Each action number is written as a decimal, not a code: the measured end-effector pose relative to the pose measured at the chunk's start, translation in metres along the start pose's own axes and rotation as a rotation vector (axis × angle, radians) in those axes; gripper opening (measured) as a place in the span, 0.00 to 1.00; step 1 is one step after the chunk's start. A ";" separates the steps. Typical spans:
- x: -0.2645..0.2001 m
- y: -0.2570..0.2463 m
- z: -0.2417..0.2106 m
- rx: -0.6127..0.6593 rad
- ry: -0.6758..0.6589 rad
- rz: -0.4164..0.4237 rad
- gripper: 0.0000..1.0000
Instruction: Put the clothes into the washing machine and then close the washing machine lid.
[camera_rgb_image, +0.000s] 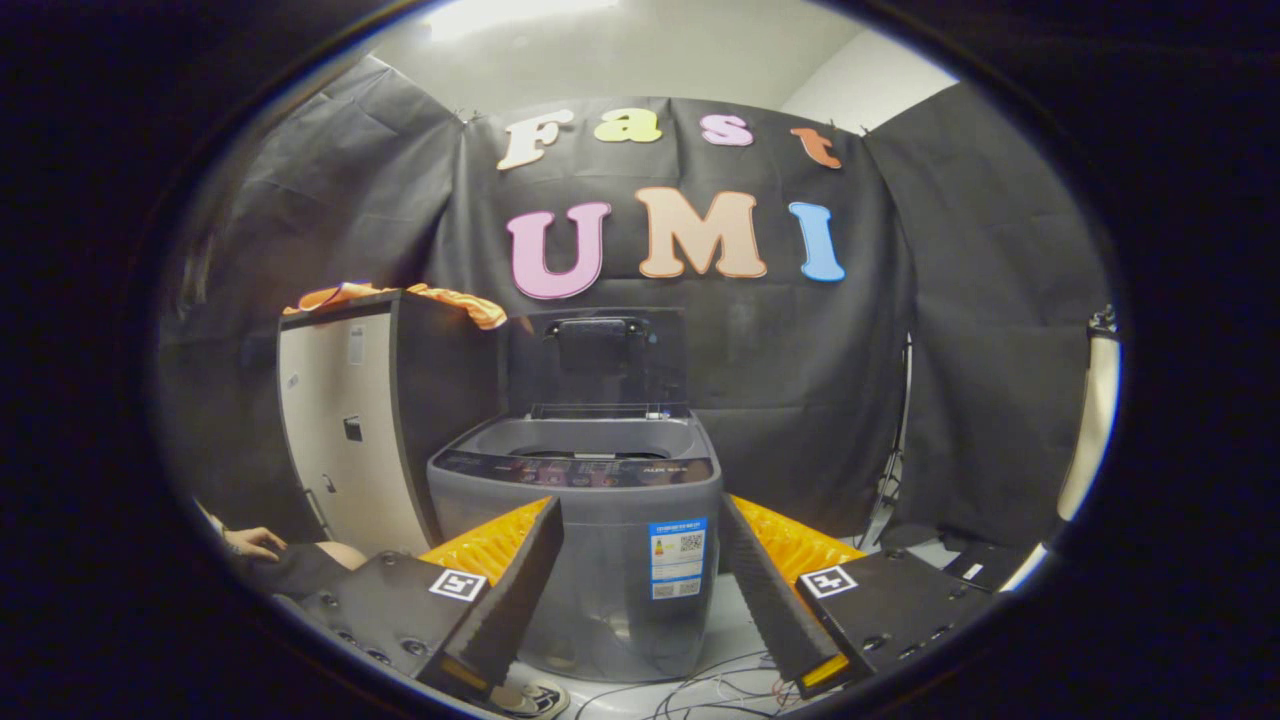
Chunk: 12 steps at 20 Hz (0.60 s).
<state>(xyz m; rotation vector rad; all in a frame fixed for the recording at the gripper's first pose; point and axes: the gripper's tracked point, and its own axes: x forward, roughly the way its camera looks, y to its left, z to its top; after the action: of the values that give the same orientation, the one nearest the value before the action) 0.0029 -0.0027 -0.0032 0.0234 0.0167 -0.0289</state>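
Clothes (440, 296) lie up and to the left of my gripper (640, 590), an orange heap draped across the top of the tall cabinet (345, 430) that stands just beside the washing machine (590, 530). The heap's long axis runs sideways along the cabinet's top edge. The washer sits straight ahead, seen between my fingers, its lid (598, 355) raised upright at the back and the tub open. My fingers are spread wide and grip nothing; I judge the reach must go up and leftward first.
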 end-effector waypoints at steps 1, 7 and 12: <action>0.004 0.004 0.000 0.012 0.013 0.002 0.97; 0.058 0.077 0.097 0.044 -0.044 0.131 0.97; 0.119 0.166 0.187 0.078 -0.040 0.279 0.97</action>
<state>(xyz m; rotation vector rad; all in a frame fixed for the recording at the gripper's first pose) 0.1299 0.1555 0.1851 0.1032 -0.0275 0.2494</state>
